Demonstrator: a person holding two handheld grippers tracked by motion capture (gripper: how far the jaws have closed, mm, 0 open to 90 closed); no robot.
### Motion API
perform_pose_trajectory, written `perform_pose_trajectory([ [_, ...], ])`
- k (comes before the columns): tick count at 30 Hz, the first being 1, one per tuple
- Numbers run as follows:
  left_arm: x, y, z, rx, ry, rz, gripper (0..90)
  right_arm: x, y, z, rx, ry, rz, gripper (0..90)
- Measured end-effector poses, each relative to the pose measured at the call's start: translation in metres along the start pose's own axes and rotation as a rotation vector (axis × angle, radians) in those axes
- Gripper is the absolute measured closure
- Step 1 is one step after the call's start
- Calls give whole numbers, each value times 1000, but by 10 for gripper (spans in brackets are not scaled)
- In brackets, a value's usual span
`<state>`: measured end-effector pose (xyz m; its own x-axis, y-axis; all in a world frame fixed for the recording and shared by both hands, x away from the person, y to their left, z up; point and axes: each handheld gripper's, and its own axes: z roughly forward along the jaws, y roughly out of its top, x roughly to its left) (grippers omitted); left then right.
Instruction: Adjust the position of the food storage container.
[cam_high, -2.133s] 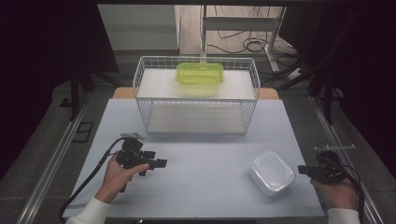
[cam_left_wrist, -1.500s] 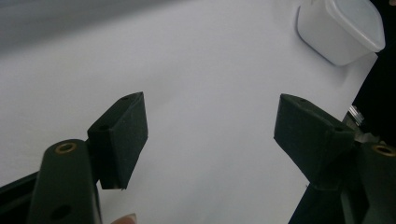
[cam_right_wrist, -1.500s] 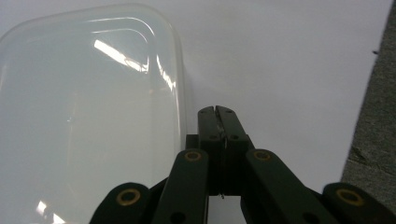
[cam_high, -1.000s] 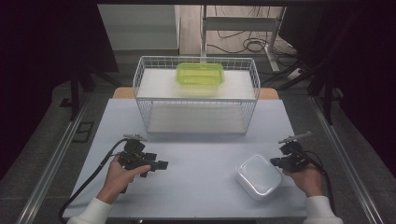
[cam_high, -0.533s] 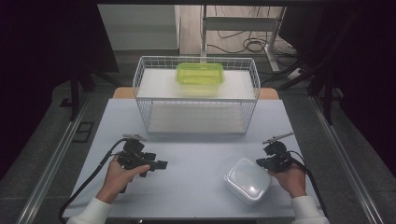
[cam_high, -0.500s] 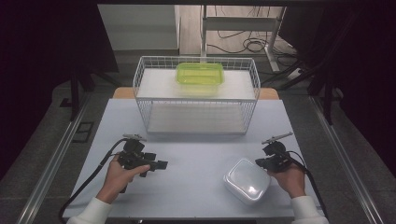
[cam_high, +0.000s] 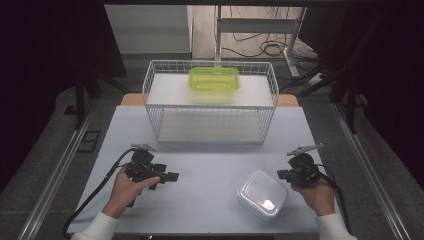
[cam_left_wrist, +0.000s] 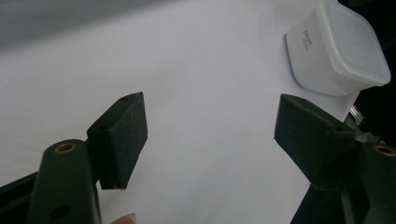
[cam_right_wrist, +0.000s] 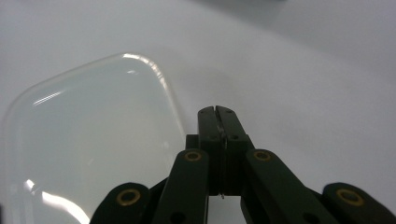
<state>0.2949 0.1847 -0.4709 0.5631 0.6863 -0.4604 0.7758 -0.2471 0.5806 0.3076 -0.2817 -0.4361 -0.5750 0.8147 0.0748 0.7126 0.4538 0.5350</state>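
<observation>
A white lidded container (cam_high: 262, 195) lies on the pale table (cam_high: 215, 165) at the front right. It also appears at the upper right of the left gripper view (cam_left_wrist: 336, 46) and at the left of the right gripper view (cam_right_wrist: 88, 140). My right gripper (cam_high: 281, 174) sits just right of the container with its jaws pressed together and nothing between them (cam_right_wrist: 217, 112). Its tip is close to the container's edge; I cannot tell whether it touches. My left gripper (cam_high: 169, 176) rests at the front left, pointing right, jaws wide open and empty (cam_left_wrist: 210, 135).
A white wire basket (cam_high: 210, 125) stands at the back of the table with a green see-through container (cam_high: 214, 82) inside at the rear. Cables trail from both grippers. The table's front edge runs just below the hands.
The white container has slid left across the table with the shut right gripper behind it, then stopped. The right hand has since drawn slightly right and up. The left gripper has stayed put.
</observation>
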Motion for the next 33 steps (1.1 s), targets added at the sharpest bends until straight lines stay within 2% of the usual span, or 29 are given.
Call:
perform_pose_trajectory([
  [2, 0, 0, 0, 0, -1, 0, 250, 4, -3, -5, -2, 14, -9, 892],
  [5, 1, 1, 0, -3, -4, -3, 250, 21, -10, -17, -5, 43, -57, 892],
  [9, 2, 2, 0, -10, -12, -10, 251, 44, -10, -25, -11, 84, -120, 892],
  [12, 2, 2, 0, -11, -13, -13, 251, 65, -10, -24, 1, 154, -179, 892],
  [15, 2, 1, 0, -5, -10, -3, 251, 85, -15, -16, 50, 216, -228, 892],
  [17, 1, 1, -1, -9, -9, -4, 251, 93, -20, -9, 82, 244, -255, 892],
  [23, 1, 1, -2, -16, -8, -8, 251, 103, -31, 4, 162, 262, -290, 892],
  [24, 0, 1, -1, -16, -8, -9, 251, 104, -33, 9, 199, 247, -304, 892],
  [25, 0, 1, -1, -16, -8, -9, 252, 104, -33, 9, 199, 247, -304, 892],
  [28, 0, 1, -1, -15, -10, -8, 251, 99, -37, 14, 240, 176, -309, 893],
  [29, 1, 1, -1, -15, -5, -7, 251, 99, -37, 14, 240, 176, -309, 893],
  [31, 1, 1, -1, -17, 0, -8, 250, 94, -36, 15, 247, 121, -319, 893],
  [32, 0, 1, -1, -18, -1, -8, 250, 91, -36, 15, 244, 105, -313, 893],
  [33, 0, 1, -1, -15, 0, -8, 250, 87, -36, 15, 237, 107, -296, 893],
])
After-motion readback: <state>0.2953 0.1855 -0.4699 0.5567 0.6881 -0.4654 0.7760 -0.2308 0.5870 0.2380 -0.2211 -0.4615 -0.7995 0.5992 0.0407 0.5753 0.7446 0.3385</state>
